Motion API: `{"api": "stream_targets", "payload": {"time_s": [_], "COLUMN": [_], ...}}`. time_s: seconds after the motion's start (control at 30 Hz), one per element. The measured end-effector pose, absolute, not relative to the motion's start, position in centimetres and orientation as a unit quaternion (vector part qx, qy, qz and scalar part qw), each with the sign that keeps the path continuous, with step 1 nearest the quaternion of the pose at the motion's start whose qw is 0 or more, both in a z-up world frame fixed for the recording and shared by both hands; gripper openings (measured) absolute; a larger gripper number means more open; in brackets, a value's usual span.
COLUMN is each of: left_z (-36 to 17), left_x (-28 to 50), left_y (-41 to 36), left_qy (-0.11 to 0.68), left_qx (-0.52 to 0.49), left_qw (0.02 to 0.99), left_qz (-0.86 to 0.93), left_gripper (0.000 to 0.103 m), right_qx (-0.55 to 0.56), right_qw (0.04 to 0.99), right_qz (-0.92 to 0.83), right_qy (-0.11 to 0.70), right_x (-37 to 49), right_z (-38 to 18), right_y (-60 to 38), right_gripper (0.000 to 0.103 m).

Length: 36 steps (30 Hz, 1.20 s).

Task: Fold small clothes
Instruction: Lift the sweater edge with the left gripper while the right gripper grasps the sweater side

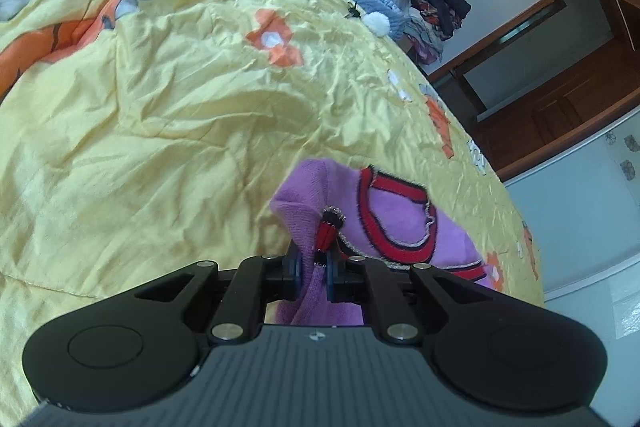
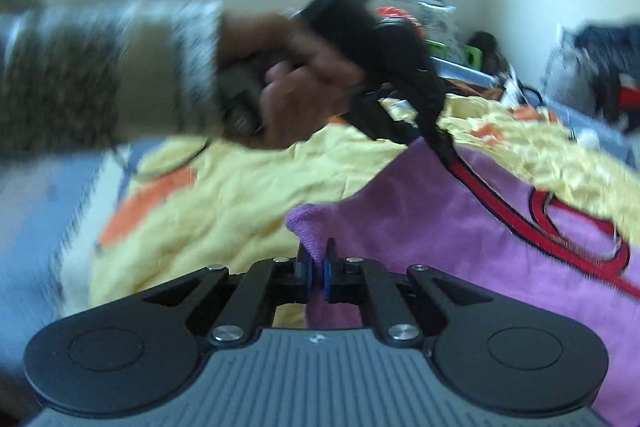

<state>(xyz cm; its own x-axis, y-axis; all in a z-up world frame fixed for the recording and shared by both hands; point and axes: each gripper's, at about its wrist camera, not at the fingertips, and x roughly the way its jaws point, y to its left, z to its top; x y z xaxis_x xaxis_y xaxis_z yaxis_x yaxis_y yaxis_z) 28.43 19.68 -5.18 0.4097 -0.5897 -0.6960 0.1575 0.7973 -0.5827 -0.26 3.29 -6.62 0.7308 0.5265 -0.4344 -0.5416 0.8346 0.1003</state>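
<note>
My left claw point(image 1: 313, 269) is pinched tight on a fold of the purple sweater point(image 1: 394, 223), its 2 blue pads nearly meeting, red-and-black trim caught between them; the rest of the garment trails ahead and right of it over the yellow floral sheet point(image 1: 168, 115). My right claw point(image 2: 317, 273) is likewise clamped on the sweater's purple edge, cloth spreading right of it. My left hand point(image 2: 292, 87), blurred, is ahead and above.

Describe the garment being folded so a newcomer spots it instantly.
Start at the yellow floral bedsheet covering the bed. At its near edge lies a small purple knit sweater, pinched by both hand-held grippers. Only it is purple, with red, dark-edged trim.
</note>
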Motion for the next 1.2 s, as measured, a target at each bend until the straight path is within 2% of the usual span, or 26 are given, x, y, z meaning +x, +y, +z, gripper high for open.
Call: {"api": "stream_targets", "payload": {"time_s": [0.2,0.43,0.77,1.2], "left_z": [-1.8,-0.3,-3.5,-7.3], "left_x": [27.8,27.3,27.6,24.9], "left_y": [15.4,6.0,-9.6,-23.5], "left_qy": [0.487,0.492,0.525,0.543], "left_qx": [-0.208,-0.168,-0.104,-0.051], "left_qw": [0.817,0.815,0.794,0.769], "left_qz": [-0.228,-0.255,-0.289,-0.332], "left_gripper": [0.012,0.012,0.011,0.011], "right_qx": [0.114,0.220,0.294,0.355], "right_qw": [0.932,0.929,0.927,0.914], "right_qz": [0.273,0.222,0.135,0.041], "right_qy": [0.207,0.201,0.188,0.191], "right_x": [-0.1,-1.3,-4.6,-9.9], "right_z": [-5.3,-6.2,-9.3,-12.9], "right_y": [-3.0,-11.9,-21.6,-30.3], "right_gripper": [0.005,0.005,0.005,0.005]}}
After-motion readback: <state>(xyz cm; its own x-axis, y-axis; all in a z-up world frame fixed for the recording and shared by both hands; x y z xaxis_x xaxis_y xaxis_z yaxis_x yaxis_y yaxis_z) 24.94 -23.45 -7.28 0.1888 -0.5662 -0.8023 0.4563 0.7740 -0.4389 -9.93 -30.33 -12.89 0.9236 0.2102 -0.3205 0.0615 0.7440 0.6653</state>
